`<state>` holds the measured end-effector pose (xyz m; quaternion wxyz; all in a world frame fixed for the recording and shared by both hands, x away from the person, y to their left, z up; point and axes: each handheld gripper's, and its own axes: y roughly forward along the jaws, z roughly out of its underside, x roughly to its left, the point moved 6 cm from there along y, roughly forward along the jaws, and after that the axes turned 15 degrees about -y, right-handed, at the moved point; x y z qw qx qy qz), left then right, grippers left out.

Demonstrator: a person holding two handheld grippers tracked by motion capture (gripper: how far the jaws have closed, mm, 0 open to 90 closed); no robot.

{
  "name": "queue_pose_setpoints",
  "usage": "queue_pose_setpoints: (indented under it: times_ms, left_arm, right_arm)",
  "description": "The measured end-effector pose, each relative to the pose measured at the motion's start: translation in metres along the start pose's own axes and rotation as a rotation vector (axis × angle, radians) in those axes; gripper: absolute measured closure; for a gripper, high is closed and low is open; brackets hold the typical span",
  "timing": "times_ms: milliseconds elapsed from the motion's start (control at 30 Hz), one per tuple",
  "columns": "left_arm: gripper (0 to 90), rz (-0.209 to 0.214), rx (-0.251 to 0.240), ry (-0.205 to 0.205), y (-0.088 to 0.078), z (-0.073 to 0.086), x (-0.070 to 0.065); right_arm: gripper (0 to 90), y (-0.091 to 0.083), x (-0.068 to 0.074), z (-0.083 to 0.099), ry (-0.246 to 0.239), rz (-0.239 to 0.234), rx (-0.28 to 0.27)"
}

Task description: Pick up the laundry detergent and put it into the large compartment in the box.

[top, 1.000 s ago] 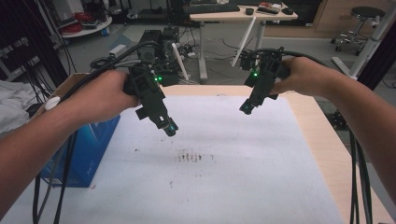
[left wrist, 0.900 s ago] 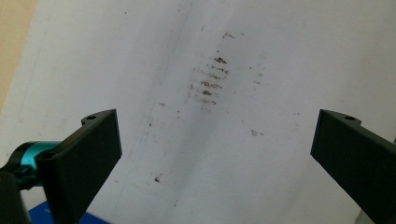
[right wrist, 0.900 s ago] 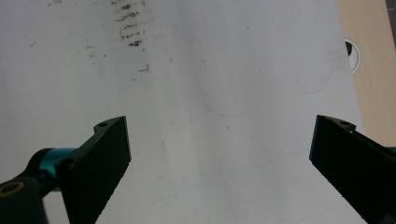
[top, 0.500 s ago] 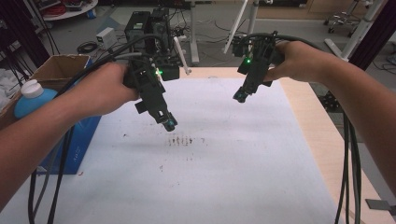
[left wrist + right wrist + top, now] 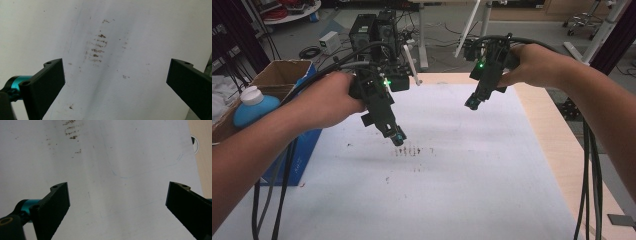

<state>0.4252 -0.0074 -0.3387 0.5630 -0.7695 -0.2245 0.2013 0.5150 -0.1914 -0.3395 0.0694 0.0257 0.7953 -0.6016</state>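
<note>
Both jaws are held wide and empty: left gripper [image 5: 398,140] above brown stains [image 5: 412,151], right gripper [image 5: 472,104] apart; nothing is grasped yet.

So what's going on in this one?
A person holds a gripper in each hand above a white sheet that covers the table. The left gripper hangs just over a patch of brown smudges; the right gripper is raised farther back. Both have their jaws wide apart and hold nothing. A blue bottle sits in a cardboard box at the left.
</note>
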Motion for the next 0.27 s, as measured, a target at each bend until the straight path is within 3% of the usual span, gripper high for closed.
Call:
queue_pose_setpoints:
  times_ms: [267]
  left_arm:
    - [1.7,0.007,-0.008,-0.008,0.0006,0.0006,0.0023]
  right_arm:
    - [4.3,-0.0005,0.0023,-0.0009,-0.002,0.003,-0.009]
